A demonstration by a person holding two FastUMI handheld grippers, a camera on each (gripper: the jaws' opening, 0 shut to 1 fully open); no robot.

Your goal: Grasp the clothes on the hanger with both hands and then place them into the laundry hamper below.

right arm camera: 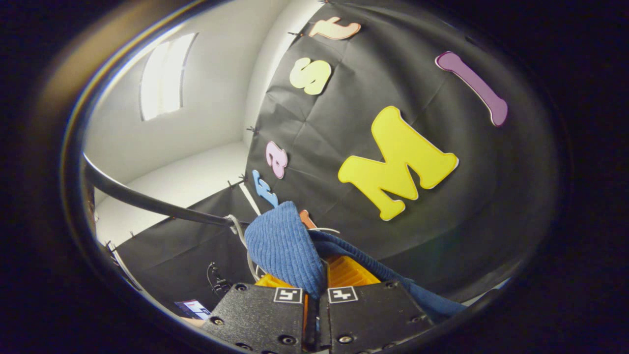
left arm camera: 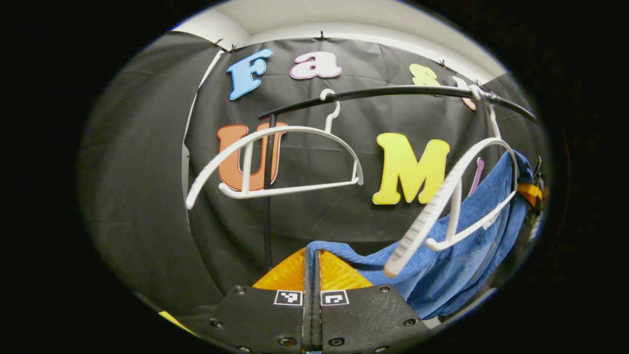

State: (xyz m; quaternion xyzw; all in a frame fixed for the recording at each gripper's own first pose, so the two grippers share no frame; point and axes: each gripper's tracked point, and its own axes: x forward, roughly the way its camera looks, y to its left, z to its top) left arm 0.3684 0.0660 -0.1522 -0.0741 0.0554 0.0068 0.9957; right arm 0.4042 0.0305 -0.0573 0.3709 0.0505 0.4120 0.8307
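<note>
In the left gripper view my left gripper (left arm camera: 311, 268) has its fingers pressed together on an edge of the blue garment (left arm camera: 442, 255), which stretches up to the right and still drapes over the tilted white hanger (left arm camera: 452, 206) on the black rail (left arm camera: 393, 91); a second, bare hanger (left arm camera: 275, 162) hangs further left on the same rail. In the right gripper view my right gripper (right arm camera: 317, 280) pinches a bunched fold of the garment (right arm camera: 282, 246), just beside the rail (right arm camera: 147, 201).
</note>
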